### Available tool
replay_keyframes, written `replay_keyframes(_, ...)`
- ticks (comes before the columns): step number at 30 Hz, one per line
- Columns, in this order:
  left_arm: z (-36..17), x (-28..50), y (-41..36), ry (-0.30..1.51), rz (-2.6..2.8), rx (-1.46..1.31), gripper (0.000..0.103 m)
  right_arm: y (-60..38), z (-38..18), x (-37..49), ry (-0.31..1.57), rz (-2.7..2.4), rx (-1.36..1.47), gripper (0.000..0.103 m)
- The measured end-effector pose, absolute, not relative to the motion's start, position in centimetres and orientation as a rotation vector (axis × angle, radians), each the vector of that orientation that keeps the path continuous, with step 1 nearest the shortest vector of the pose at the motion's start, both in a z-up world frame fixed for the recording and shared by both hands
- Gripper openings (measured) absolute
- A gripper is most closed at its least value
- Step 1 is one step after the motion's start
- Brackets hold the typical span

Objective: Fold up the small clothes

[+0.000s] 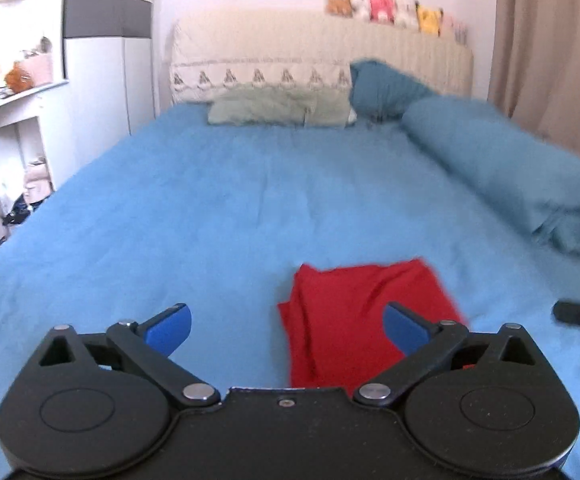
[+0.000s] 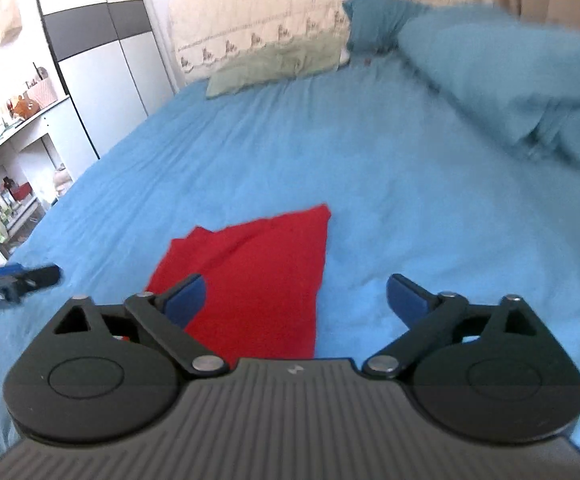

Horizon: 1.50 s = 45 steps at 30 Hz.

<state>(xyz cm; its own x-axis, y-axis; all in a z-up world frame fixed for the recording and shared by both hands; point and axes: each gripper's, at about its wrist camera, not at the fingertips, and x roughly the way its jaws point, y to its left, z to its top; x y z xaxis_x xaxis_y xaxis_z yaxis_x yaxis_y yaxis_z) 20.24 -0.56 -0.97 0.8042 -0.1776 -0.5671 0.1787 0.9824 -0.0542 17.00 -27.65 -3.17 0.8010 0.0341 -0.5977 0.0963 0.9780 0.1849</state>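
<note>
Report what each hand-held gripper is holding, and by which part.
Nothing. The left hand-held gripper and right hand-held gripper are both open, above the red cloth on the bed.

The near edge of the red cloth [image 1: 354,320] is hidden behind the left gripper [image 1: 288,326], and in the right wrist view behind the right gripper [image 2: 296,300]. The rolled blue duvet [image 1: 522,176] is blurred and cut by the right border. The plush toys [image 1: 394,10] on the headboard are too blurred to identify.
</note>
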Motion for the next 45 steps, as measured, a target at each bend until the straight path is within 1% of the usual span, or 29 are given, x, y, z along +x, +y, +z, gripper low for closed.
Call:
replay_keyframes(4,3.2,13.9,-0.8,0.607,-0.147,0.027,0.103,-25.9,2.1,11.3,0.659,-0.065,0.168,0.103)
replay_keyframes(6,4.2,11.3,-1.1,0.607,-0.11,0.061,0.103,-25.3,4.1,8.3,0.671,-0.088,0.174,0.103)
replay_keyframes(11,4.2,6.5,-1.6,0.656,-0.103,0.038,0.103,-23.5,6.5,2.2,0.697,-0.188,0.083,0.103)
replay_keyframes(17,3.2,3.7,-2.3,0.668,-0.114,0.068,0.103,-22.5,5.6,-2.2,0.744,-0.21,0.072,0.103)
replay_keyframes(23,2.2,2.3,-2.6,0.706,-0.121,0.092,0.103,-22.3,3.9,-4.0,0.781,-0.226,0.09,0.103)
replay_keyframes(29,1.5,1.9,-2.9,0.724,-0.121,0.103,0.103,-22.4,3.1,-3.8,0.805,-0.235,0.08,0.103)
replay_keyframes(45,1.6,1.8,-3.3,0.708,-0.108,0.124,0.103,-22.1,3.2,-3.5,0.804,-0.246,0.069,0.103)
